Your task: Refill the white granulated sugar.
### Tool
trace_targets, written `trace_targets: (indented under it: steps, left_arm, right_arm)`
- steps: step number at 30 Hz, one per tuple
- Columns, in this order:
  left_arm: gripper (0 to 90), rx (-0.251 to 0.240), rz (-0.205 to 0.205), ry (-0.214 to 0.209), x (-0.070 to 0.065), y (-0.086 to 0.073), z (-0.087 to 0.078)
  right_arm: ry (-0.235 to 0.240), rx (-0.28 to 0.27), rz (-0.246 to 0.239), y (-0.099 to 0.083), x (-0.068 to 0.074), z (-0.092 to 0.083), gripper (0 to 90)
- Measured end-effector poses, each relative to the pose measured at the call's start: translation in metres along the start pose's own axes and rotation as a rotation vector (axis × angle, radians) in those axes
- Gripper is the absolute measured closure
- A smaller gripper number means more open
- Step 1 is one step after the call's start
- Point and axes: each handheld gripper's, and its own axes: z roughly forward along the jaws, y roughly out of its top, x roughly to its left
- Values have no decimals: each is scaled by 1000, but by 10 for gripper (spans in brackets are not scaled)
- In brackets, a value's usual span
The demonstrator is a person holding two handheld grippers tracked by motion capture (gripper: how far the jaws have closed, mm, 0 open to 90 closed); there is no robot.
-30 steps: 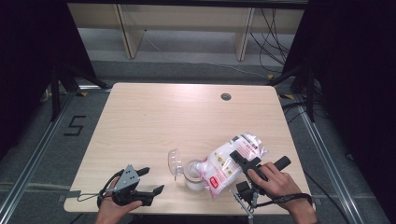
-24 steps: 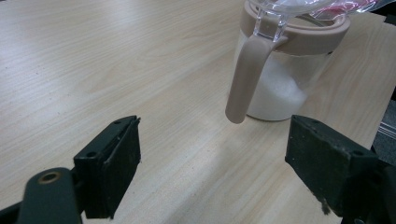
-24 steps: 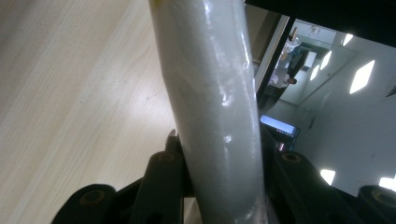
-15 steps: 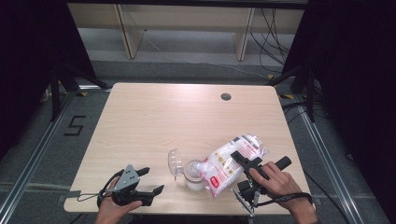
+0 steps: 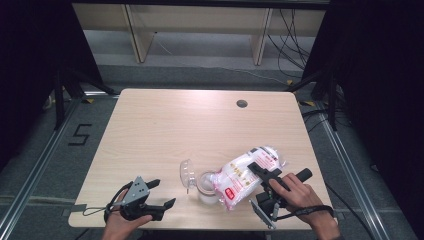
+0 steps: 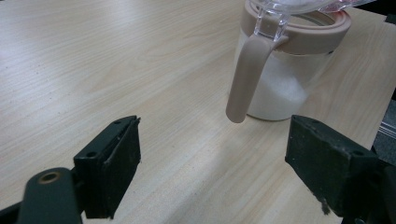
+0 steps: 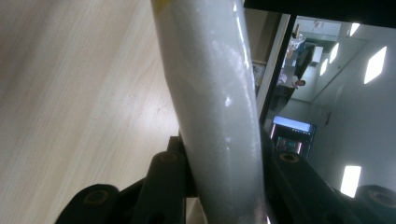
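A clear jar (image 5: 206, 186) with a beige rim stands near the table's front edge, its clear lid (image 5: 186, 174) flipped open to the left. White grains fill the lower part of the jar (image 6: 280, 88). A white bag with red print (image 5: 245, 175) lies tilted with its lower end at the jar's mouth. My right gripper (image 5: 272, 169) is shut on the bag's upper part; the bag (image 7: 215, 93) is pinched between its jaws (image 7: 219, 186). My left gripper (image 5: 162, 193) rests at the front left, open, with nothing between its jaws (image 6: 215, 172), pointing toward the jar.
The light wooden table (image 5: 175, 130) has a round cable hole (image 5: 242, 103) at the back right. Behind it stand shelf frames and trailing cables. A dark floor with a "5" mark (image 5: 80, 135) lies to the left.
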Motion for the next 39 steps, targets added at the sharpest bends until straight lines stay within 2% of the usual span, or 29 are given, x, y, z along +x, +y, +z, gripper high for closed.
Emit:
trace_targets:
  steps: [1,5,7,9,10,14,16,20,22,23,24,27,28,29,30,31,32,33,34,35,37,38,39]
  left_arm:
    - [174,0,-2,1,0,0,0]
    - [174,0,-2,1,0,0,0]
    - [174,1,-16,2,-1,0,0]
    - [174,1,-24,2,-1,0,0]
    - [174,0,-1,1,0,0,0]
    - [174,0,-2,1,0,0,0]
    - [174,0,-2,1,0,0,0]
    - [175,1,-25,3,-1,0,0]
    - [174,-3,-11,-4,0,0,0]
    - [174,-1,-27,0,-1,-1,0]
    - [174,-8,-31,-3,-1,-1,0]
    - [174,-8,-31,-3,-1,-1,0]
    - [174,-8,-30,-2,-1,-1,0]
    - [174,2,-22,5,-1,0,0]
    - [175,0,-6,0,0,0,0]
    - [174,0,-6,0,0,0,0]
    - [174,-1,-23,-2,-1,0,0]
    - [175,-2,-28,-1,-1,0,0]
    - [175,-2,-26,-1,-1,0,0]
    - [175,-2,-28,-1,-1,-1,0]
    - [175,-2,-28,-1,-1,0,0]
    - [174,-3,-15,-4,-1,0,0]
    - [175,-2,-29,-1,-1,0,0]
  right_arm:
    - [-5,-19,-21,0,-2,1,751]
    - [-18,-30,4,-1,-1,0,757]
    - [-30,-49,-14,-1,-4,-1,760]
    - [-31,-52,-4,-1,-4,-1,761]
    - [-21,-43,23,-2,-2,-2,763]
    - [-21,-48,21,-3,-1,-2,767]
    - [-31,-64,0,-3,-3,-2,769]
    - [-27,-70,6,-3,-2,-2,773]
    - [-29,-82,9,-3,-2,-2,774]
    - [-28,-90,19,-3,-2,-2,776]
    - [-17,-86,56,-4,0,-2,776]
    - [-20,-108,84,-8,1,-1,781]
    - [-20,-108,84,-8,1,-1,781]
    - [-11,-111,113,-9,2,-1,784]
    - [-24,-124,111,-10,1,-1,786]
    - [-24,-124,111,-10,1,-1,786]
    - [-19,-130,132,-10,2,0,788]
    - [-2,-123,185,-11,4,-1,791]
    - [-2,-123,185,-11,4,-1,791]
    - [-15,-149,155,-12,3,1,794]
    - [-19,-149,155,-11,3,2,796]
    - [-15,-149,163,-11,3,2,797]
    - [-2,-158,184,-12,5,4,799]
